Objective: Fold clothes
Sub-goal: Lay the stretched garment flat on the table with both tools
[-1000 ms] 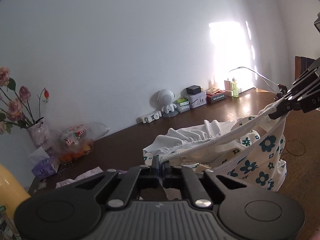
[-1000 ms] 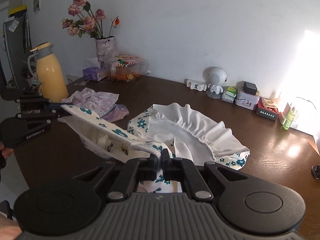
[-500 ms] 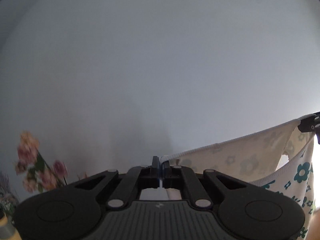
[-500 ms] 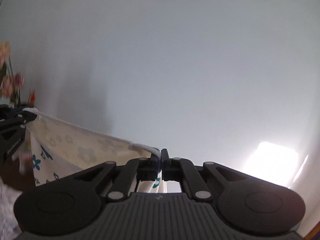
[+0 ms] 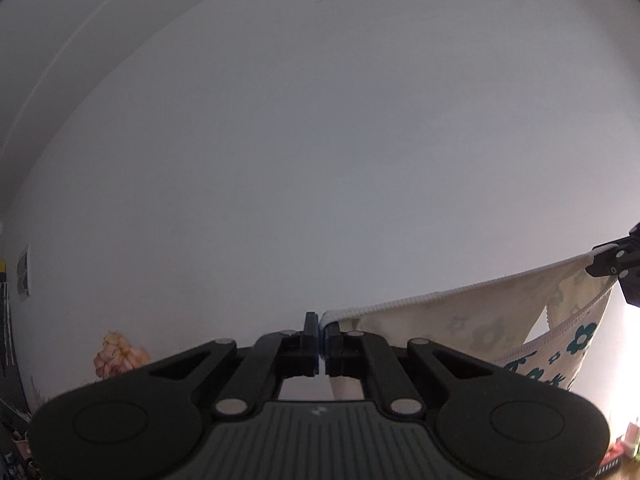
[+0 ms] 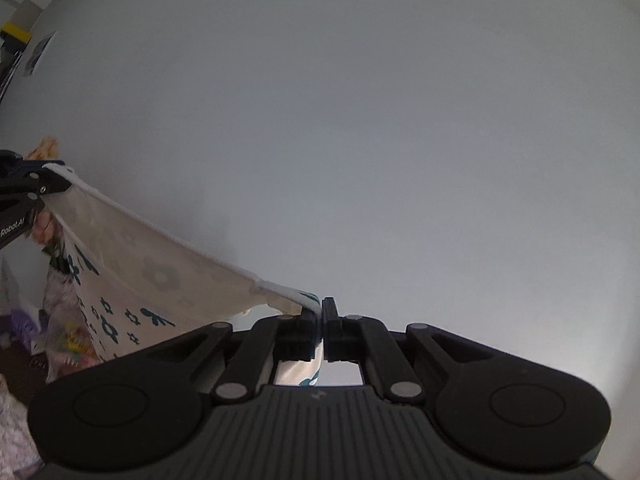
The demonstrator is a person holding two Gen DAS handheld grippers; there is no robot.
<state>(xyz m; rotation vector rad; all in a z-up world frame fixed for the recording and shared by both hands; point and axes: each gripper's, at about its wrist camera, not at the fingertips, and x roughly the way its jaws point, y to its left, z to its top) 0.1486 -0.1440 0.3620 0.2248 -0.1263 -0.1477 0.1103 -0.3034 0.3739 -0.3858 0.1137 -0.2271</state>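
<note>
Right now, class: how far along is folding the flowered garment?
Done: both grippers have pinched its waistband, left gripper and right gripper each shut on one end. In hand: the flowered garment hangs stretched between them in front of the wall. Left: no fold is visible yet.

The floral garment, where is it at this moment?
The floral garment hangs stretched in front of the white wall, its top edge pinched between the left gripper and the right gripper.
</note>
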